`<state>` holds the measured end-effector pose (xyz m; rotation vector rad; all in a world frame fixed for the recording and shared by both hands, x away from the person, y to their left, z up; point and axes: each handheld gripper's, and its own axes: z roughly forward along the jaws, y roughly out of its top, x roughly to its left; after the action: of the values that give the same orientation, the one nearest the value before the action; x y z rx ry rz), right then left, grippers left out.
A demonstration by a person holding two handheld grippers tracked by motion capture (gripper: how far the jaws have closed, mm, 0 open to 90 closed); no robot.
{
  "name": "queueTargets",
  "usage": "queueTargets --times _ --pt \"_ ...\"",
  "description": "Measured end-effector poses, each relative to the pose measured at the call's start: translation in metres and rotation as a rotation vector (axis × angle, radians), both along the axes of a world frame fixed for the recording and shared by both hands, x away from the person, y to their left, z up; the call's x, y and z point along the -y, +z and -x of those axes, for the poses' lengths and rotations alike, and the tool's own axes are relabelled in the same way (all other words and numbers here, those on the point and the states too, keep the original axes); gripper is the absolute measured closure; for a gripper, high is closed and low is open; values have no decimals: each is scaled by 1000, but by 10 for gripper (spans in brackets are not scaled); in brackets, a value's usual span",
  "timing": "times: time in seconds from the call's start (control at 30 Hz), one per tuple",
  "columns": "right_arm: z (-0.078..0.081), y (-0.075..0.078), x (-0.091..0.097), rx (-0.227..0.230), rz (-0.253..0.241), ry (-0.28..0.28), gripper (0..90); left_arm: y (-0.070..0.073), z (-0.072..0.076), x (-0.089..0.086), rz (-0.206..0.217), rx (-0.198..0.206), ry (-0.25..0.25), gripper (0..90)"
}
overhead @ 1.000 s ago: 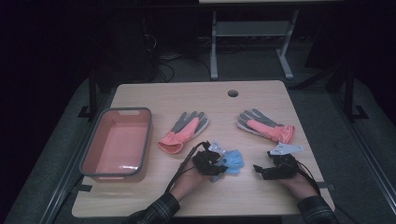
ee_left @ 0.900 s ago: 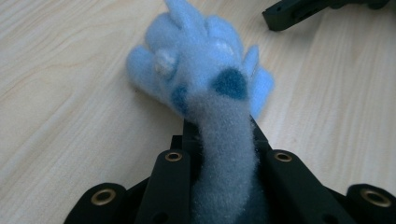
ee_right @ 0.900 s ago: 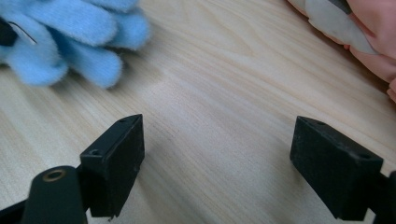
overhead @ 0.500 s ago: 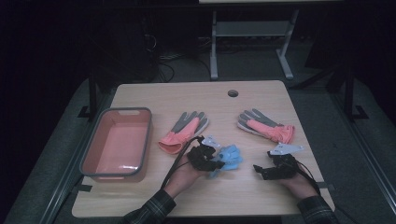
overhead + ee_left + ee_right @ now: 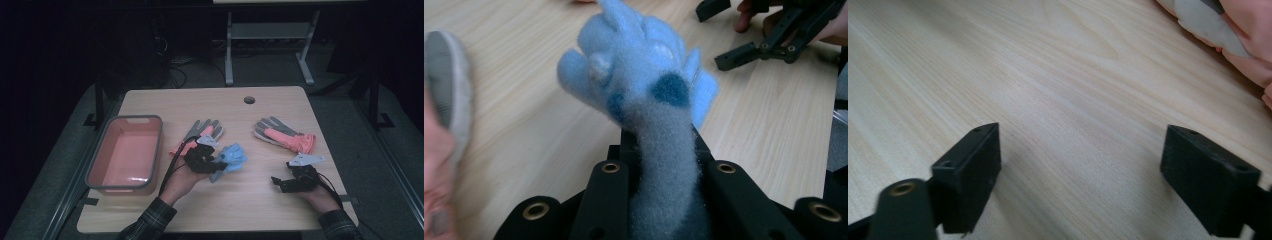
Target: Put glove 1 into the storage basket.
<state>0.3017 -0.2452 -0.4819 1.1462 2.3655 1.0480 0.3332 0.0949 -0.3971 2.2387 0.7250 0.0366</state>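
Near the table's [image 5: 260, 200] front edge, the left gripper [image 5: 212, 162] is clamped on a blue fuzzy glove [image 5: 231, 157] by its cuff; the glove's fingers stick out past the jaws, above the wood. Right gripper [image 5: 280, 183] rests low at the front right, jaws wide with nothing between them. Two grey-and-pink gloves [image 5: 200, 135] [image 5: 285, 137] lie further back. Pink bin [image 5: 127, 152] sits at the left side.

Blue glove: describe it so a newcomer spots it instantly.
On the wooden table, right of the pink bin, look at the left gripper. The blue glove is clamped in its jaws: fuzzy, light blue with darker spots, unlike the two pink-and-grey gloves lying flat.
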Motion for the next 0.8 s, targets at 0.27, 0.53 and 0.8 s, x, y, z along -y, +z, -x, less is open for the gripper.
queueTargets --times 0.27,0.53,0.8 --pt "0 0 0 -3 4 -6 140 13 -3 -22 14 10 46 776" --pt "0 -1 -1 -12 16 13 87 29 -7 -53 28 23 117 777" --pt "0 -1 -2 -16 14 10 76 41 -10 -85 36 39 186 777"
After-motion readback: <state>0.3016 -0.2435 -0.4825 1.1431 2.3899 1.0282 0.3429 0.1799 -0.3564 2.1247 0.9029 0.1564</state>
